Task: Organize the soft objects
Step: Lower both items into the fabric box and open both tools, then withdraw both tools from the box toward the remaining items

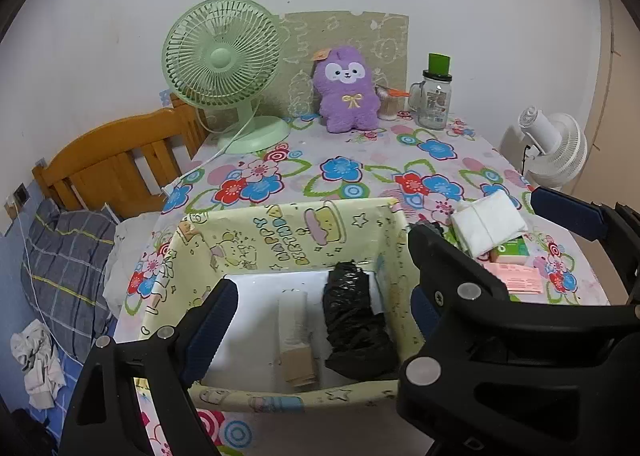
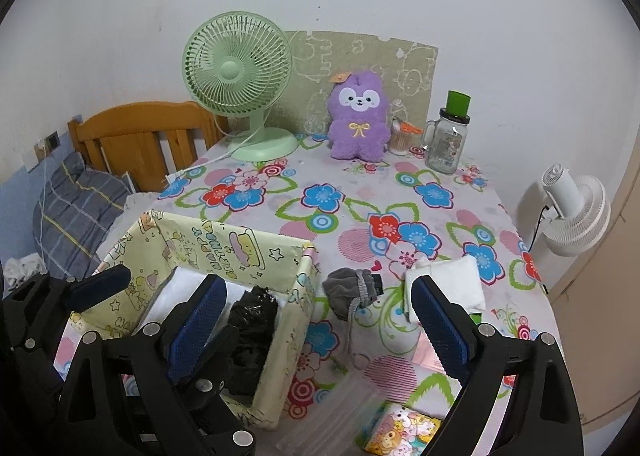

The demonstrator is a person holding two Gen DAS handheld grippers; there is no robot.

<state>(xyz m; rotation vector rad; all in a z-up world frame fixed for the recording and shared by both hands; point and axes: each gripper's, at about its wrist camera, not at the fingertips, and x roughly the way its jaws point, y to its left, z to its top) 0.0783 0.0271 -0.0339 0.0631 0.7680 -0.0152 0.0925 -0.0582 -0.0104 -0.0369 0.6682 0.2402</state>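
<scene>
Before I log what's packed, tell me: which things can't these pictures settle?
- Black crinkled plastic bundle in the yellow cartoon-print box: right wrist view, the left gripper hides its lower end.
- Colourful cartoon packet: bottom edge cuts it off.
- Pink paper: left wrist view, print too small to read.

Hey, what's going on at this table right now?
A person with a gripper in each hand is sorting soft things into the yellow box. A black bag roll already lies inside. The left gripper hangs open over the box, holding nothing. The right gripper is open and empty too, with the grey pouch and white pad on the cloth ahead of it, outside the box.
</scene>
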